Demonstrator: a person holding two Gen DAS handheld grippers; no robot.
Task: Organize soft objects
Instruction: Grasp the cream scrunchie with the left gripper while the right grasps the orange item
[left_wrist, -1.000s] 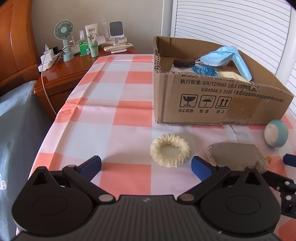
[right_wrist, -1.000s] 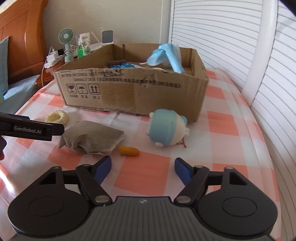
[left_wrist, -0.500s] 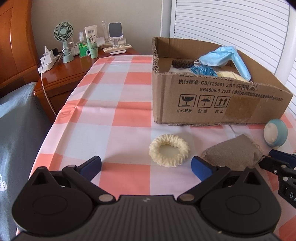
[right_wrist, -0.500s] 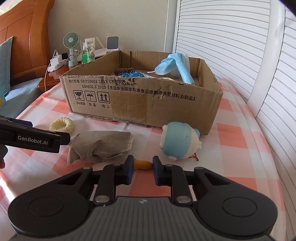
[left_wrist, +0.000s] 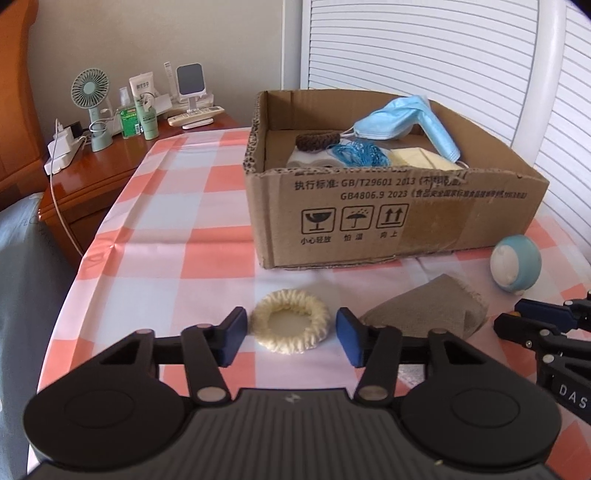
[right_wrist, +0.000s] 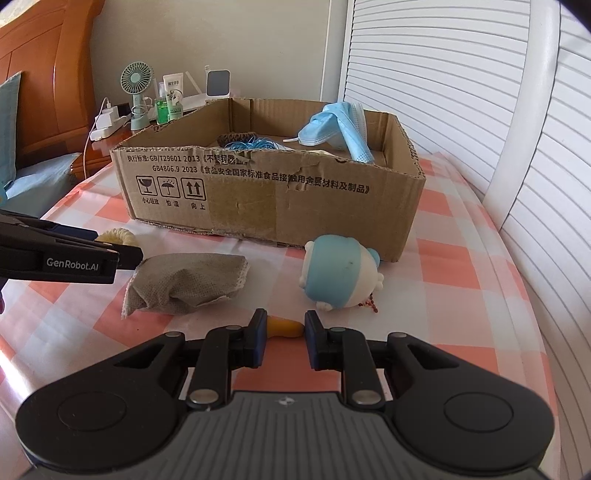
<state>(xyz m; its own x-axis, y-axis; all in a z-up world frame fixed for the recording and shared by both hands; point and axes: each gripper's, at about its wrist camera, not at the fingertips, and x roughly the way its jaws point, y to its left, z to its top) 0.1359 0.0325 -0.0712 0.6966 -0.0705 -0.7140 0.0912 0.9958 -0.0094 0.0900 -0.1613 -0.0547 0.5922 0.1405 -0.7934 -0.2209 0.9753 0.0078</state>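
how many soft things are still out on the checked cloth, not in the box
4: cream knitted ring between the closing left claw, grey cloth pouch, blue-white plush toy, small orange piece in the right claw.

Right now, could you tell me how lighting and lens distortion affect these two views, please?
Left wrist view: fisheye bends the white shutters, corners go dark, and the cream ring stays sharp in soft daylight. Right wrist view: same curved edges, with bright shutters slightly washed out.

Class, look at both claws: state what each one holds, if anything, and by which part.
Right claw pinches the small orange piece by its two ends. Left claw is closing around the cream ring, not yet gripping.
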